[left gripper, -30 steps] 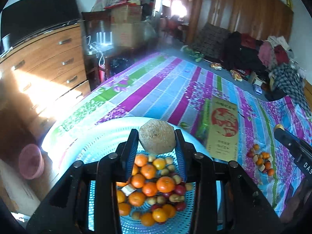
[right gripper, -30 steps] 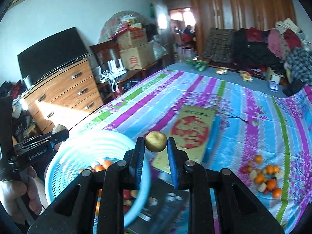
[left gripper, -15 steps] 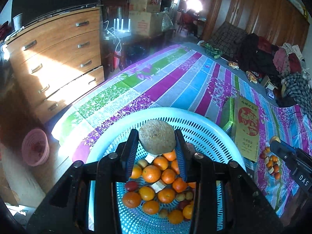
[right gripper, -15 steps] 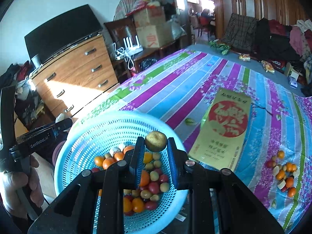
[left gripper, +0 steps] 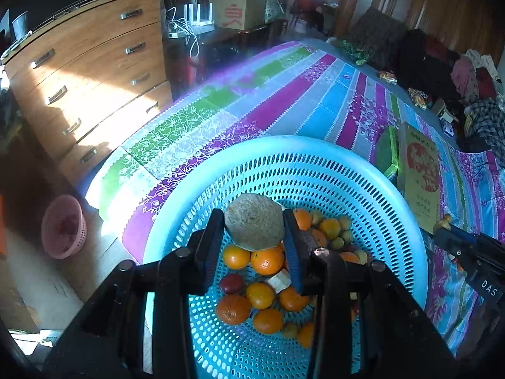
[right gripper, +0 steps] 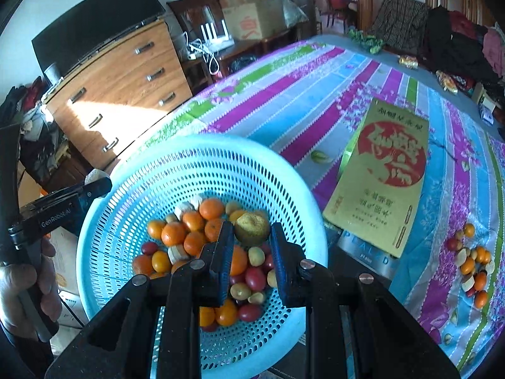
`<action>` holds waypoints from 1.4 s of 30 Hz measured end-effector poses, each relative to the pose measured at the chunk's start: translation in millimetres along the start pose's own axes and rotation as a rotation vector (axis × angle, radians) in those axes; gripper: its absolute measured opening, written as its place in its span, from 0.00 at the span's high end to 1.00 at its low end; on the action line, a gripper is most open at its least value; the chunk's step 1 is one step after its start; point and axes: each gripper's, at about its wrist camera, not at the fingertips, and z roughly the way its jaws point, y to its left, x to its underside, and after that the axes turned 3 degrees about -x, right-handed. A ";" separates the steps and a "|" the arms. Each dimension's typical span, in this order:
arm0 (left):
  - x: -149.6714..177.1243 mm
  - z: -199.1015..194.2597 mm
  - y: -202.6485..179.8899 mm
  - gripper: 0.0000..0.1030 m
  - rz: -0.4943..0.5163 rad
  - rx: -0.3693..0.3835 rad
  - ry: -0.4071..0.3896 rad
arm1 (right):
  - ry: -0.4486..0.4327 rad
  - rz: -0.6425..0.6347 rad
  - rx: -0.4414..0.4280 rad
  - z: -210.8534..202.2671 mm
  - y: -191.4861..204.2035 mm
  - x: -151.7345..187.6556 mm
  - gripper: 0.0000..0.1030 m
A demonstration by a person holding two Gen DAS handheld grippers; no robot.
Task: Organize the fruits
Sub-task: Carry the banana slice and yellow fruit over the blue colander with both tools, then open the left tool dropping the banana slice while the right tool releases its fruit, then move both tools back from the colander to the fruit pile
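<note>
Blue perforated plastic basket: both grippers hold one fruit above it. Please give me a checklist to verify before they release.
1. Left gripper shut on the rough brown round fruit: ok.
2. Right gripper shut on the small yellow-brown fruit: ok.
3. Both fruits are over the inside of the blue perforated plastic basket, not past its rim: ok.
4. Room in the basket for two more on the pile of oranges and small red and yellow fruits: ok.
5. Drop height above the pile is small: cannot tell.
6. All fruit collected: not ok; a small heap of fruits lies on the striped bedsheet.
</note>
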 end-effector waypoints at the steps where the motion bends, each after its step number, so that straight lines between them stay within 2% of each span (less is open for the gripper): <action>1: 1.3 0.9 -0.6 0.64 0.004 0.004 0.006 | 0.008 0.004 -0.008 2.5 0.1 1.1 0.74; 6: 4.2 9.2 -3.0 0.64 0.014 0.021 0.035 | 0.025 0.004 -0.022 9.5 1.6 4.7 0.74; 23: 6.5 24.7 -8.3 0.63 0.026 0.001 0.083 | 0.043 0.009 -0.040 13.2 -3.5 6.9 0.74; 25: 6.9 28.0 -8.7 0.58 0.028 -0.004 0.096 | 0.047 0.012 -0.042 14.5 -5.0 7.9 0.63; 27: 7.8 28.7 -9.2 0.47 0.028 -0.013 0.093 | 0.043 0.012 -0.042 14.6 -5.6 8.6 0.57; 30: 9.4 28.9 -7.9 0.41 0.024 -0.027 0.089 | 0.041 0.002 -0.050 14.4 -3.4 9.9 0.49; 37: 10.1 26.6 -7.9 0.39 0.010 -0.041 0.083 | 0.035 -0.017 -0.053 10.0 -1.2 15.7 0.46; 40: 8.6 22.0 -12.4 0.39 0.012 -0.043 0.066 | -0.013 -0.034 -0.045 -5.2 -0.5 17.7 0.46; 42: 7.4 15.8 -18.1 0.39 0.012 -0.031 0.048 | -0.077 -0.052 -0.014 -22.8 0.7 18.2 0.46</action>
